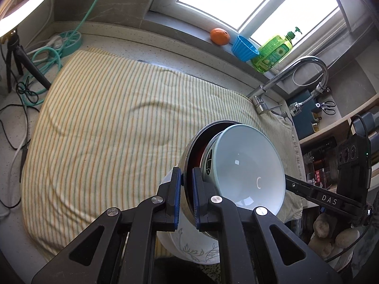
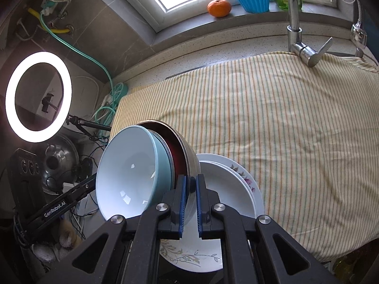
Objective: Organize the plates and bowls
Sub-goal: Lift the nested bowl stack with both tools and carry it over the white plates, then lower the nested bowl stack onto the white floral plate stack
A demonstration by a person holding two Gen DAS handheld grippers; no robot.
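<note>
I'm holding a nested stack of bowls tilted on edge over the striped cloth (image 2: pixel 272 118): a pale blue bowl (image 1: pixel 246 168) sitting inside a steel bowl (image 2: pixel 183 142) with a dark red inner wall. My left gripper (image 1: pixel 187 196) is clamping the steel bowl's rim, pads nearly together, one pad outside and one inside. My right gripper (image 2: pixel 190 203) is pinching the same rim from the opposite side, jaws equally narrow.

Below the stack, white plates with floral print (image 2: pixel 236 184) are lying at the near edge of the cloth; I can't tell whether the steel bowl is touching them.

On the windowsill an orange (image 2: pixel 219 7), a blue fluted cup (image 2: pixel 252 0) and a green soap bottle (image 1: pixel 274 49) are standing in a row. The faucet (image 2: pixel 295 23) is rising at the cloth's far corner, well clear of the stack. A ring light (image 2: pixel 38 95) is glowing off to the side on a tripod, with teal cable (image 1: pixel 47 56) coiled by a power strip.

The blue bowl is hiding most of the steel bowl's interior. The plates are partly covered by my gripper fingers, so their count is unclear. Shelf clutter beside the sink is too dark to make out.

Both grippers are pointing steeply downward, facing each other across the stack; a gloved hand (image 1: pixel 331 234) is showing behind the right gripper's body.
</note>
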